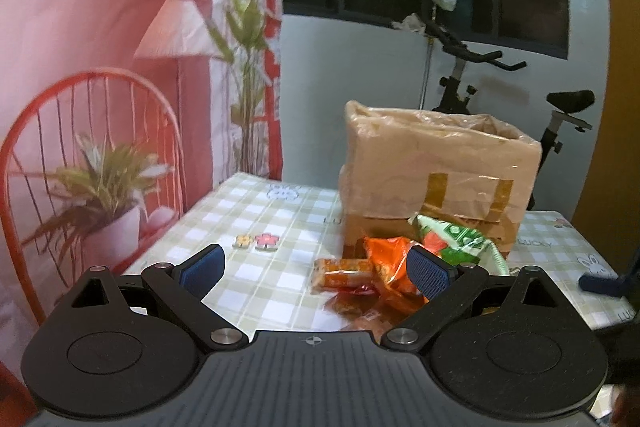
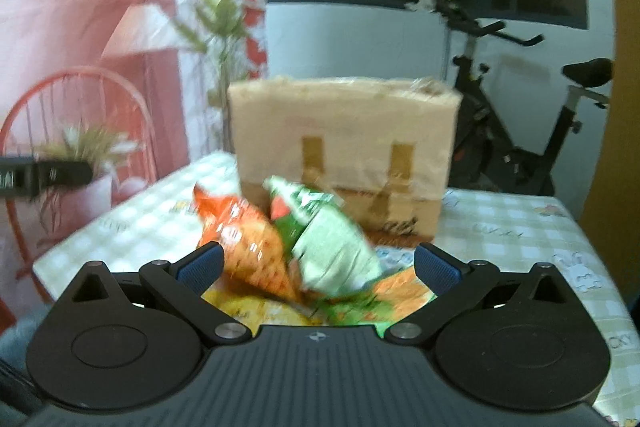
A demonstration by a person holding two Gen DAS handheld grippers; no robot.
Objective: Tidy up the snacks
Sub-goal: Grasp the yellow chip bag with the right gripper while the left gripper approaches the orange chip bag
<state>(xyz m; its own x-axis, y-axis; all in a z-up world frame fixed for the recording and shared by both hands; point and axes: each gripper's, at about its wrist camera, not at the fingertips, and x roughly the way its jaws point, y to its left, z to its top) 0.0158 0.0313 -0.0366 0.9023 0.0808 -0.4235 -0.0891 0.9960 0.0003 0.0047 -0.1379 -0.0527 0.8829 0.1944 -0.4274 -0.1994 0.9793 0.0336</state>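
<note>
Orange and green snack packets (image 2: 288, 247) lie heaped on a checked tablecloth (image 1: 248, 227) just before a brown cardboard box (image 2: 344, 155) with its top open. Both the left gripper (image 1: 316, 267) and right gripper (image 2: 316, 263) hover spread wide, holding nothing. Picking seems about to begin; next, one must close on a packet. "LUCKY" is printed on the cloth

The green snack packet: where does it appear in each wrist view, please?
Left wrist: green snack packet right of centre, just beyond the right fingertip, before the box.
Right wrist: green snack packet centre, between the open fingers, beside the orange packet.
Shared landmark: the taped cardboard box behind it.
</note>
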